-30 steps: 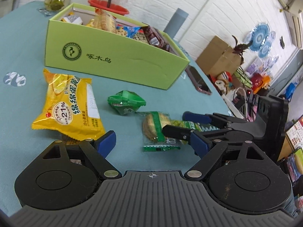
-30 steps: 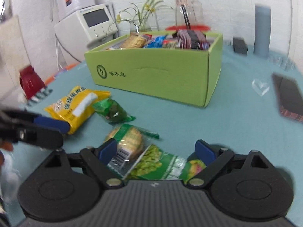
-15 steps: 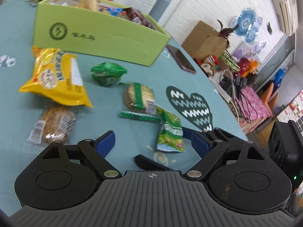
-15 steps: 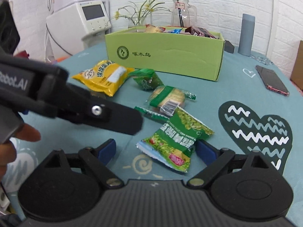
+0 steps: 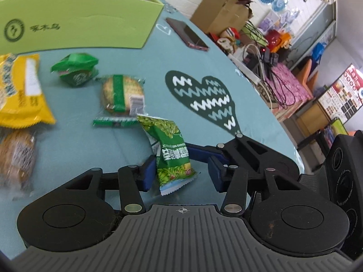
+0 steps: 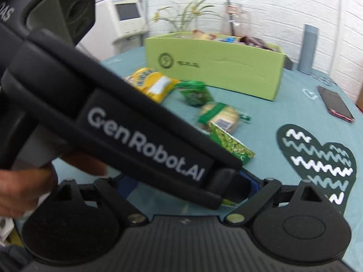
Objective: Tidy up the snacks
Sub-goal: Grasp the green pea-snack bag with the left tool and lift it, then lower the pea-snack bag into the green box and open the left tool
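A white painted-brick wall (image 6: 272, 6) backs a round table in a teal cloth (image 5: 140, 52) printed with a dark zigzag heart (image 5: 204, 99), while a cardboard box (image 5: 217, 11), tangled cables (image 5: 279, 83) and bright clutter crowd the daylit side

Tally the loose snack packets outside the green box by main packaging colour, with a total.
Green packets: 3 (green pea bag, small crumpled green packet, green-banded clear cracker pack)
Yellow packets: 1 (large yellow cake bag)
Clear packets: 1 (clear-wrapped brown cake)
Total: 5
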A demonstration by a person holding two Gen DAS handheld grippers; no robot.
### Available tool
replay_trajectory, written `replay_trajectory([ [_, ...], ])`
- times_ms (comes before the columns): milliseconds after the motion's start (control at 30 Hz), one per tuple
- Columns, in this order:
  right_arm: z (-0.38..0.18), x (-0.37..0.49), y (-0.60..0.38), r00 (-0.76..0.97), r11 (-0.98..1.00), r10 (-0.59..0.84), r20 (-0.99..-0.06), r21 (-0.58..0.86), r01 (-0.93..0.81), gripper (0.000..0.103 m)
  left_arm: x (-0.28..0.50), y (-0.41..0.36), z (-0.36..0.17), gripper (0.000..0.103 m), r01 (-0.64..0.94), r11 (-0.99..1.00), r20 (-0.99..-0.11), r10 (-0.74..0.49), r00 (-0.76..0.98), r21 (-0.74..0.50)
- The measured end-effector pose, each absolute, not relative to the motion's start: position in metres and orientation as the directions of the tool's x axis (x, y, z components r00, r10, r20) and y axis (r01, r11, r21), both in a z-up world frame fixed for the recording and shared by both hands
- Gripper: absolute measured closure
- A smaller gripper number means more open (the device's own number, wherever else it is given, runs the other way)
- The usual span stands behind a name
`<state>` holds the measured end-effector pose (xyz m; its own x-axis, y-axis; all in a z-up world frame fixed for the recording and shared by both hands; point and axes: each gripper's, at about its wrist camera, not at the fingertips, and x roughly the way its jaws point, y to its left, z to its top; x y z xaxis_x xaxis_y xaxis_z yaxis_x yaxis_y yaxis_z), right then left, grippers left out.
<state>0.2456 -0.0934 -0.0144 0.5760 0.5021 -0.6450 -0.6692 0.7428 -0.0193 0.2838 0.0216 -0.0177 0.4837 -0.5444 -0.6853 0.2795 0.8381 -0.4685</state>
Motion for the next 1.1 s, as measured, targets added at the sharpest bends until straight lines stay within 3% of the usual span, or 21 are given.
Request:
replay_trajectory([
  [167, -0.012, 0.220, -0.095, 0.516, 0.686, 0.565, -0.644, 0.019, -0.728, 0.009, 0.240, 0.035, -0.016, 0.065, 0.255, 0.845, -0.688, -0.531, 0.494, -0.469],
  [233, -0.008, 0.217, -0.097, 0.551, 0.714, 0.546, -0.631, 0.007, -0.700, 0.009, 0.235, 0.039, -0.010, 0.048, 0.235, 0.867, -0.684, -0.492, 0.539, -0.439],
  [267, -0.006, 0.217, -0.099, 0.571, 0.731, 0.536, -0.621, 0.004, -0.682, 0.009, 0.235, 0.041, -0.007, 0.044, 0.222, 0.878, -0.679, -0.470, 0.564, -0.424],
  [367, -0.002, 0.217, -0.103, 0.621, 0.780, 0.510, -0.595, 0.015, -0.626, 0.010, 0.241, 0.051, -0.006, 0.043, 0.173, 0.883, -0.674, -0.448, 0.587, -0.435],
  [433, -0.004, 0.220, -0.105, 0.621, 0.788, 0.507, -0.598, 0.031, -0.614, 0.012, 0.245, 0.052, -0.012, 0.051, 0.166, 0.868, -0.679, -0.473, 0.562, -0.467],
  [500, -0.010, 0.225, -0.103, 0.613, 0.795, 0.494, -0.616, 0.034, -0.606, 0.029, 0.246, 0.051, -0.017, 0.055, 0.171, 0.865, -0.677, -0.479, 0.558, -0.472],
  [533, -0.012, 0.224, -0.099, 0.622, 0.793, 0.491, -0.610, 0.018, -0.609, 0.029, 0.246, 0.049, -0.018, 0.060, 0.178, 0.870, -0.677, -0.473, 0.563, -0.459],
  [567, -0.011, 0.222, -0.097, 0.641, 0.798, 0.474, -0.603, -0.013, -0.602, 0.044, 0.245, 0.047, -0.018, 0.067, 0.186, 0.876, -0.679, -0.465, 0.568, -0.444],
  [600, -0.010, 0.222, -0.096, 0.634, 0.794, 0.481, -0.606, -0.006, -0.608, 0.051, 0.245, 0.045, -0.019, 0.086, 0.196, 0.879, -0.680, -0.463, 0.569, -0.434],
  [733, -0.004, 0.227, -0.098, 0.611, 0.793, 0.495, -0.618, 0.034, -0.608, 0.056, 0.246, 0.048, -0.018, 0.098, 0.195, 0.876, -0.671, -0.466, 0.577, -0.441],
  [1100, 0.060, 0.319, -0.060, 0.673, 0.763, 0.561, -0.483, -0.013, -0.646, 0.051, 0.332, 0.083, 0.060, 0.099, 0.187, 0.878, -0.548, -0.429, 0.719, -0.442],
])
